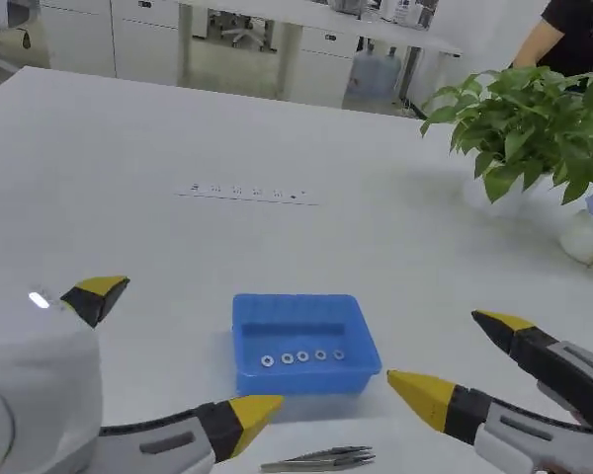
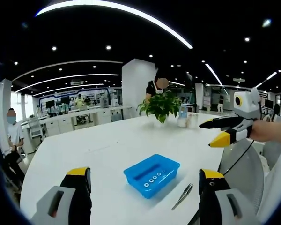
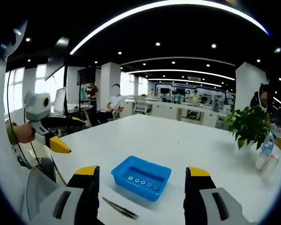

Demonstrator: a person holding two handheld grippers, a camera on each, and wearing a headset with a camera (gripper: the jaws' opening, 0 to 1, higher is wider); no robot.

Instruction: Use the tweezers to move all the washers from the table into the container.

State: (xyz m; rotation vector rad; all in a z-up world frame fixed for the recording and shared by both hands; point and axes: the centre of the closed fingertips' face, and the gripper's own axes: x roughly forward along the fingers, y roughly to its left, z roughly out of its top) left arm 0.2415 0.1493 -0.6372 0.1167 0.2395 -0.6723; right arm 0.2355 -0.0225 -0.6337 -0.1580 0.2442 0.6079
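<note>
At 6 o'clock of the container (image 1: 306,381) holding five washers (image 1: 302,356), tweezers (image 1: 321,457) lie flat between your left gripper (image 1: 170,354) and right gripper (image 1: 432,346), both released; a clumsy pinch could skid them away.

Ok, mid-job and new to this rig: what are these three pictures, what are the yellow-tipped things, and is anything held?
No robot arm here: a person holds a two-jaw gripper in each hand. The head view comes from a headset camera, looking down at the left gripper and right gripper. The two round pictures come from cameras riding on the grippers, each showing its own yellow-tipped jaws at the bottom. On the white table sits a blue container with five washers in a row inside. The tweezers lie on its near side, untouched. Both grippers are open and hold nothing.
</note>
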